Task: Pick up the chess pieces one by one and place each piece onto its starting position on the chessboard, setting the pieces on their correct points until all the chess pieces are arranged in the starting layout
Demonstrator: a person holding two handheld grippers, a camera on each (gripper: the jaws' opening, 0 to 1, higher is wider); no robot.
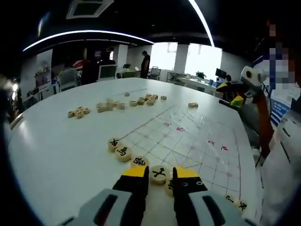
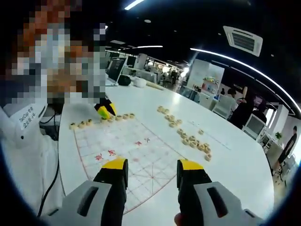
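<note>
Left tongs point(image 1: 159, 176): jaws parted, hovering just above the near edge of the chessboard point(image 1: 188, 141), with one placed chess piece point(image 1: 159, 174) seen in the gap between the yellow tips; whether the tips touch it cannot be told. Three more discs, the near-edge row point(image 1: 123, 151), run out to the left along the same board edge, close together. Further placed pieces point(image 1: 236, 203) sit at the near right corner. Right tongs point(image 2: 153, 173): jaws wide apart, holding nothing, above the board's printed grid point(image 2: 136, 160), whose middle is open and unobstructed. In the right gripper view the left tongs appear at the far board edge among a placed row point(image 2: 101, 121). Unplaced pieces point(image 1: 115, 104) lie scattered in loose clusters on the white table point(image 1: 56, 150) beyond the board's far side, well apart from both tongs. Broad bare table surface lies left of the board. A person's white sleeve point(image 2: 28, 155) borders the board's other side.
</note>
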